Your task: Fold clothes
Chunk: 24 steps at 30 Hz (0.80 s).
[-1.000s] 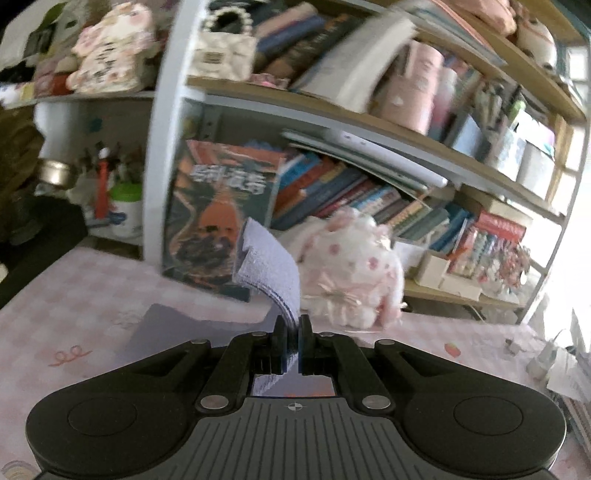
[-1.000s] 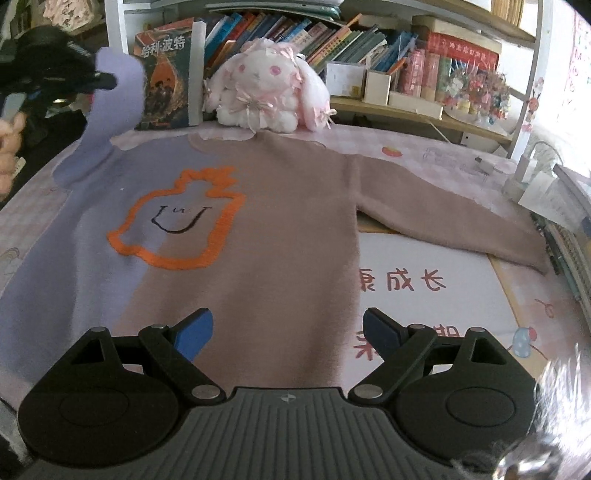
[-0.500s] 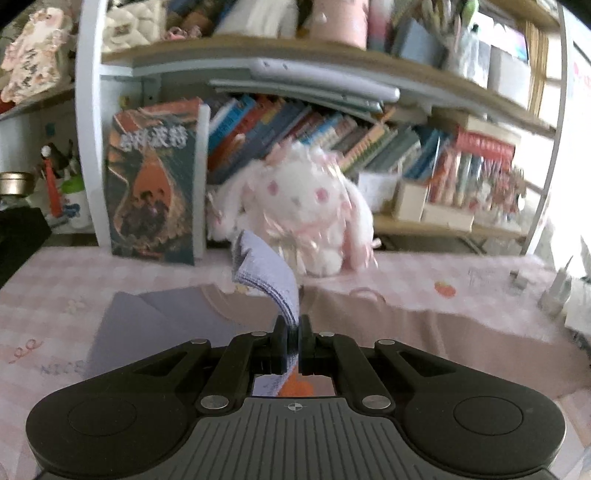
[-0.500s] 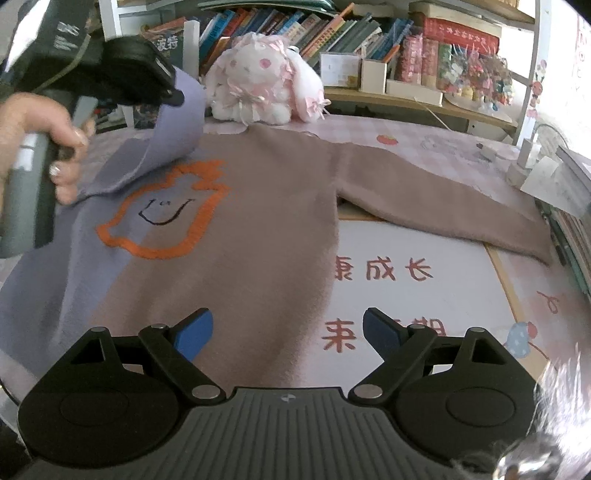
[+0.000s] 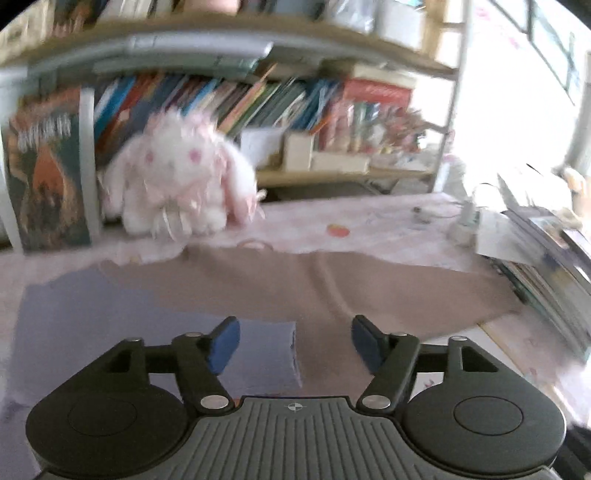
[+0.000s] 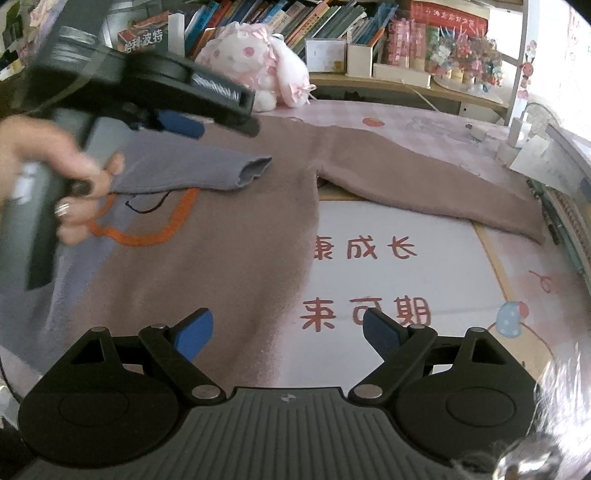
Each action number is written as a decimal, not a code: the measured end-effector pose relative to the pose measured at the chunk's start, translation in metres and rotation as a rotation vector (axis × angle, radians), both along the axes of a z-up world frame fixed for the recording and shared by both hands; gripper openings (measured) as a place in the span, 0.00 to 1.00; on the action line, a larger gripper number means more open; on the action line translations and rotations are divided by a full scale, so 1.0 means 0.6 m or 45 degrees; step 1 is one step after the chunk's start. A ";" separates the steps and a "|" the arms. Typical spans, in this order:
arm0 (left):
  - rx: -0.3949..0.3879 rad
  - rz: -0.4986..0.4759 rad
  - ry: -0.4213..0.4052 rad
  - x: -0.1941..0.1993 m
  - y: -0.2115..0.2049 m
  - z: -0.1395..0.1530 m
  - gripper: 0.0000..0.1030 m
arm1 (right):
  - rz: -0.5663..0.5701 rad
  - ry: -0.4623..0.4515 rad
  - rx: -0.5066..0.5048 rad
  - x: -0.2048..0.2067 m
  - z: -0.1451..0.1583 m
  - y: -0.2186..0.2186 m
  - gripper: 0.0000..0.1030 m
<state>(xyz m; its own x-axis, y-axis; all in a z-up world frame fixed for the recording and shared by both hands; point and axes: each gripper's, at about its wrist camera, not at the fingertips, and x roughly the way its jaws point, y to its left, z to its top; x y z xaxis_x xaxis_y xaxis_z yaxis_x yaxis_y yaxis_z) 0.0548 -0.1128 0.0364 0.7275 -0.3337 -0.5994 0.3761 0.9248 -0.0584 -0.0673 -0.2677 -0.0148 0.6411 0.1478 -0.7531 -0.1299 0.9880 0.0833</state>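
Note:
A brown and lavender sweater (image 6: pixel 236 258) with an orange outline motif lies flat on the table. Its lavender sleeve (image 6: pixel 184 170) is folded across the chest, with the cuff (image 6: pixel 255 168) near the middle. My left gripper (image 5: pixel 295 345) hovers just above that sleeve (image 5: pixel 147 332). Its jaws are opening and nothing is pressed between the pads. A hand (image 6: pixel 48 170) holds this gripper in the right wrist view. The brown sleeve (image 6: pixel 424 181) stretches out to the right. My right gripper (image 6: pixel 288 332) stands open over the sweater's lower part, holding nothing.
A white mat with red characters (image 6: pixel 369 280) lies under the sweater's right side. A pink plush rabbit (image 6: pixel 255 55) sits at the back against a bookshelf (image 6: pixel 332 26). Stacked books and papers (image 6: pixel 561 206) line the right edge, and a plug (image 6: pixel 517 129) lies behind them.
My left gripper carried the lavender sleeve rightward and down over the sweater's chest, then let go as its jaws spread. The sleeve now lies flat. My right gripper shifted slightly and stayed open.

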 end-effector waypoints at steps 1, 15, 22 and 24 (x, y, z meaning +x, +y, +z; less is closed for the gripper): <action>0.025 0.010 -0.014 -0.014 0.008 0.005 0.69 | 0.004 0.004 0.007 0.002 -0.001 0.001 0.85; 0.186 0.633 0.181 -0.159 0.278 -0.051 0.69 | -0.027 0.057 0.044 0.006 -0.010 0.027 0.83; 0.058 0.694 0.270 -0.163 0.334 -0.071 0.69 | -0.078 0.099 0.005 -0.010 -0.008 0.047 0.68; 0.015 0.690 0.300 -0.167 0.343 -0.079 0.69 | -0.098 0.128 -0.008 -0.011 -0.011 0.050 0.60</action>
